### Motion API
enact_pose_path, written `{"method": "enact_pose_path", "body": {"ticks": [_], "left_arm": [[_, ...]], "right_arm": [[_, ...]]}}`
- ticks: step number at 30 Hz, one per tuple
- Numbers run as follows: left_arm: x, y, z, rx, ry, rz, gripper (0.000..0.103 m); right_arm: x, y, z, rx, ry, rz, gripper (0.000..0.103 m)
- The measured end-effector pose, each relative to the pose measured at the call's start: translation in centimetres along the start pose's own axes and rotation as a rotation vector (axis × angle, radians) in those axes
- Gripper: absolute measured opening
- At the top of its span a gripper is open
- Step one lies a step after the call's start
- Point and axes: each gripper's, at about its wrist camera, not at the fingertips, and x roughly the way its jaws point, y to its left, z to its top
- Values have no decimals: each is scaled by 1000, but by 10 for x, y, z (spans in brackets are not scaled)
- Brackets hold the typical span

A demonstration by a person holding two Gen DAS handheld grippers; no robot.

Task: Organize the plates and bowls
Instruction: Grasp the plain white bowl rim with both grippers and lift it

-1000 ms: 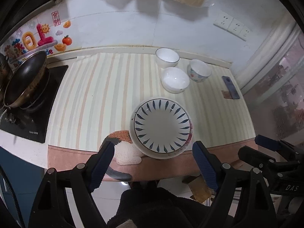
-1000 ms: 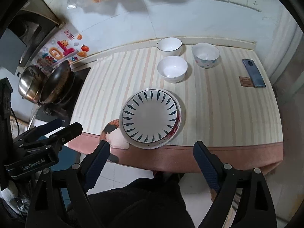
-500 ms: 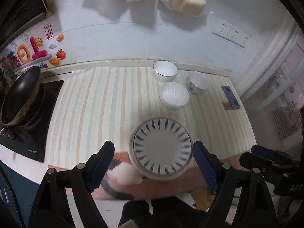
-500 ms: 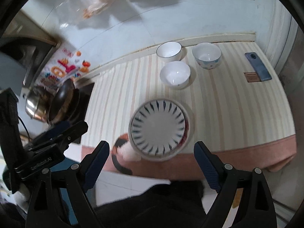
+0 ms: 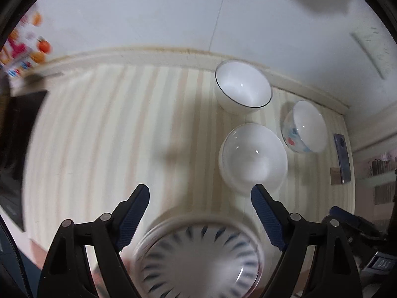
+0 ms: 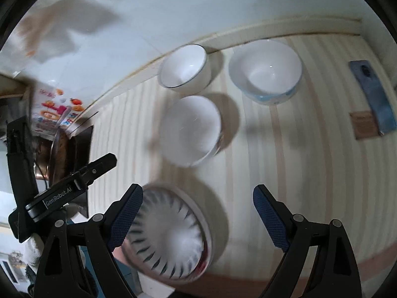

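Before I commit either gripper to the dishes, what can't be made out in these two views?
- Patterned plate: motion-blurred in both views; the bottom edge cuts its near rim in the left wrist view.
- What lies under the plate: hidden by it.
- Plain white bowl: blurred in the right wrist view.
- Stove area: partly hidden behind the left gripper.

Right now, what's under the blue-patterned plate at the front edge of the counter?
The blue-patterned plate lies on the striped counter. A reddish rim peeks out at its right edge, possibly another plate beneath. The plate and motion blur hide the rest, so I can't confirm it.
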Motion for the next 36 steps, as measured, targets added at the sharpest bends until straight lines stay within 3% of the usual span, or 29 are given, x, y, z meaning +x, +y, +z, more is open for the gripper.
{"method": "enact_pose_path", "body": {"ticks": [2, 3, 8, 9, 11, 12, 24, 36], "left_arm": [[28, -3, 11, -8, 42, -25, 77], [38, -5, 14, -14, 59, -28, 69], [79, -12, 23, -19, 132, -77, 42], [84, -14, 24, -20, 139, -84, 33], [92, -18, 24, -15, 150, -106, 22], [93, -20, 24, -10, 148, -108, 16], [82, -32, 26, 22, 105, -103, 15], [47, -79, -10, 114, 87, -142, 15]], "right_arm": [[20, -10, 17, 3, 15, 16, 88], [31, -14, 23, 11, 24, 18, 86], [77, -29, 50, 52, 67, 76, 55], [82, -30, 52, 51, 66, 76, 50], [94, -31, 56, 48, 73, 70, 27], [102, -32, 58, 51, 86, 72, 23], [100, -29, 46, 14, 51, 33, 20], [37, -54, 5, 9, -2, 6, 20]]}}
